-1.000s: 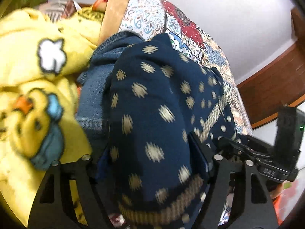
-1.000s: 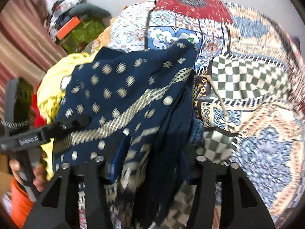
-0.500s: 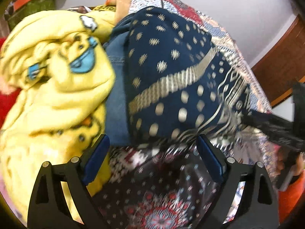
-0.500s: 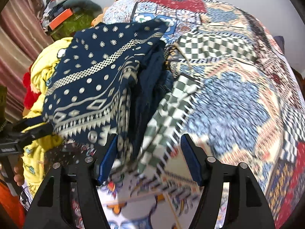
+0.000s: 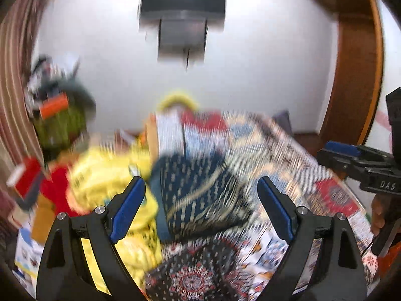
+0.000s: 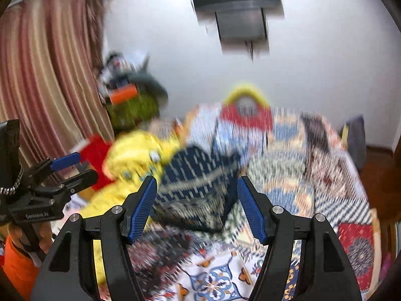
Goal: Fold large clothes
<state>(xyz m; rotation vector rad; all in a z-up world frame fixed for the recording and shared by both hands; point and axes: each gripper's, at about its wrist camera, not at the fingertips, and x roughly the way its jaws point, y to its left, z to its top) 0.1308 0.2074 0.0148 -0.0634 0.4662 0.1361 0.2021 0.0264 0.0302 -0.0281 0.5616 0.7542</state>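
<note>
Both grippers, left [image 5: 200, 208] and right [image 6: 196, 207], raised with jaws apart and empty, folded navy patterned garment [image 5: 198, 195] lying ahead and below on the bed [image 6: 325, 175].

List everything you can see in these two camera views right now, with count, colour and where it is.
navy patterned garment: one, navy with pale dots, folded on the bed.
yellow blanket: one, yellow, left of the garment.
patchwork bedspread: one, multicoloured, covering the bed.
dark mandala cloth: one, dark with red print, at the near edge.
curtain: one, pink-striped, at left.
wall unit: one, dark, high on the white wall.
left gripper: one, black with blue pads, open, empty.
right gripper: one, same colours, open, empty.
</note>
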